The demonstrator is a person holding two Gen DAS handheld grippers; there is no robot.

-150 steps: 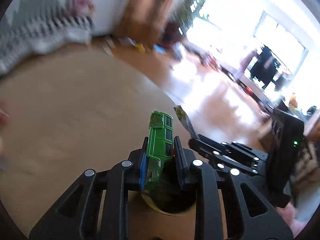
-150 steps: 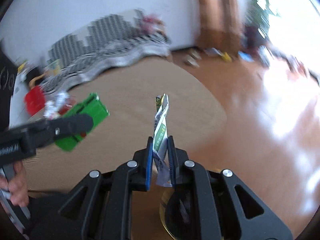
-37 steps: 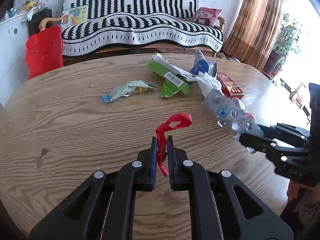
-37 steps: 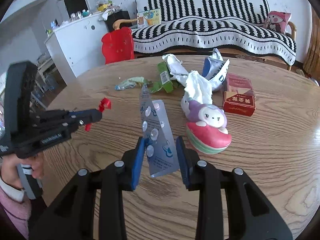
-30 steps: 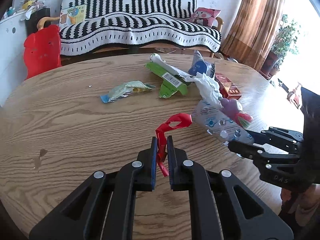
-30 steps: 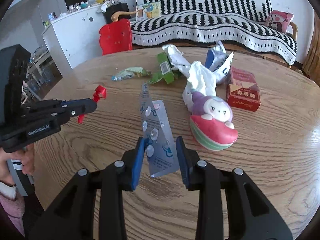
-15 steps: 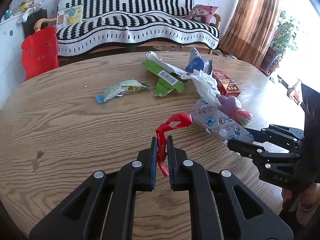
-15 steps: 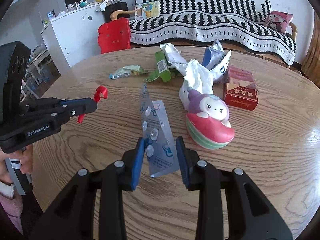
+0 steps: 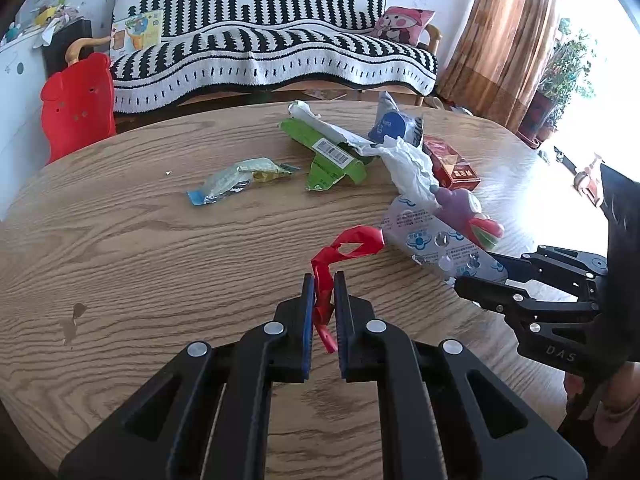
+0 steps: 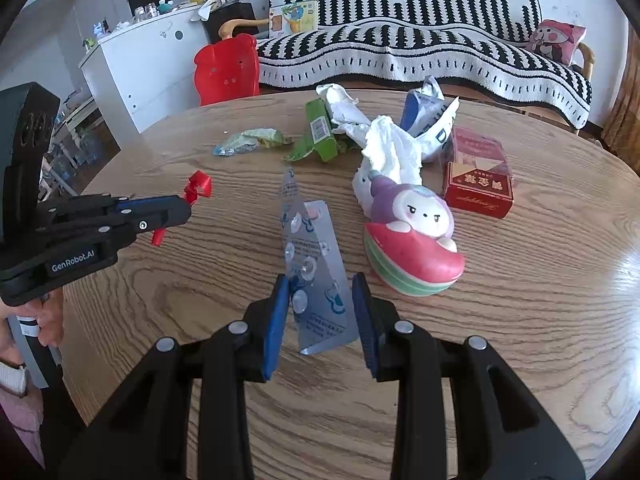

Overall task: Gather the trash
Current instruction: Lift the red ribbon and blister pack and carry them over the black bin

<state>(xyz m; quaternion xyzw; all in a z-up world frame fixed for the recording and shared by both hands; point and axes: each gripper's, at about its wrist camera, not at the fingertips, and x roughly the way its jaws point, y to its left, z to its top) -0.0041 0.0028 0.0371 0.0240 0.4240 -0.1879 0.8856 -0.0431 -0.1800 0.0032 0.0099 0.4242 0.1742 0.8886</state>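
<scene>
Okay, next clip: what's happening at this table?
A person is clearing litter off a round wooden table with two handheld claws. The left claw is shut on a red ribbon scrap; the right claw grips an empty pill pack. Wrappers, a tissue, a red box and a toy remain on the table.

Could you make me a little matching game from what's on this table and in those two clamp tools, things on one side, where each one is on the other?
Things:
1. red ribbon scrap
2. silver blister sheet
3. red carton
4. green wrapper

Places:
A. lying on the table beside the plush toy
B. pinched in the left hand-held gripper
C. far side of the table, under crumpled white paper
D. clamped in the right hand-held gripper

Pairs: 1-B, 2-D, 3-A, 4-C
</scene>
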